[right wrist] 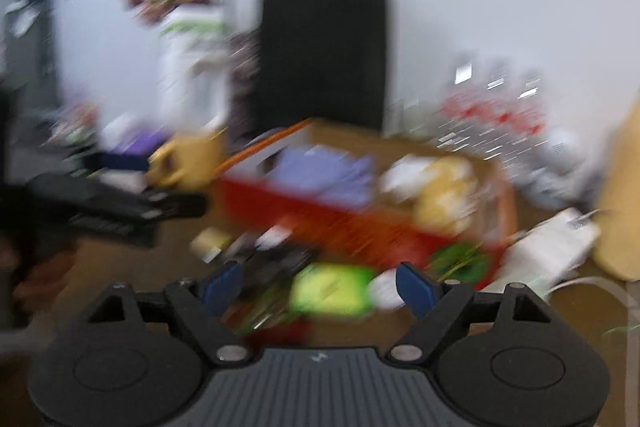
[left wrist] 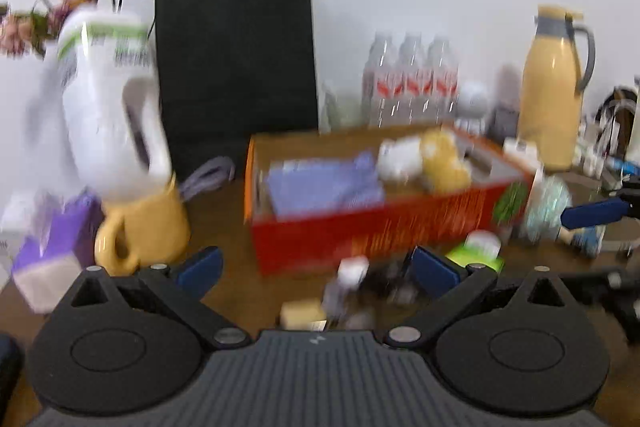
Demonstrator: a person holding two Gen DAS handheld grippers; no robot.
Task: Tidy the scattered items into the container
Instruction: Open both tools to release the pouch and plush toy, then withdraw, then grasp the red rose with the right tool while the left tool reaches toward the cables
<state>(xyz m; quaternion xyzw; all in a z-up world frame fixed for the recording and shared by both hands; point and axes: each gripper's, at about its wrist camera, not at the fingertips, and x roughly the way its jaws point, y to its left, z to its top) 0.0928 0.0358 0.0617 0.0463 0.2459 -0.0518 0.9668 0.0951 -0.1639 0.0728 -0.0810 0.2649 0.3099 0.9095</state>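
- Left wrist view: the left claw point(left wrist: 316, 269) was spread wide and held nothing. The red box point(left wrist: 376, 231) serving as container stood just beyond it on the counter point(left wrist: 224, 211), slightly to the right, its long axis running left to right across the view.
- Left wrist view: small scattered items point(left wrist: 352, 287) lay on the counter between the fingertips and the box's near wall. Motion blur prevented identifying them; only a green-and-white package point(left wrist: 478, 251) and a pale block point(left wrist: 302, 313) could be separated.
- Left wrist view: a blue fingertip at the right edge, judged to be the right claw's, sat beside the box's right end.
- Right wrist view: the right claw point(right wrist: 320, 287) was also spread and empty. The green package point(right wrist: 332, 291) lay directly between its fingertips, close in; contact could not be determined.
- Right wrist view: blur was heavier here. The box's interior held a purple item point(right wrist: 324, 171) and a yellow one point(right wrist: 444, 195), otherwise unreadable.
- Judgement: the right claw was nearer the green package.
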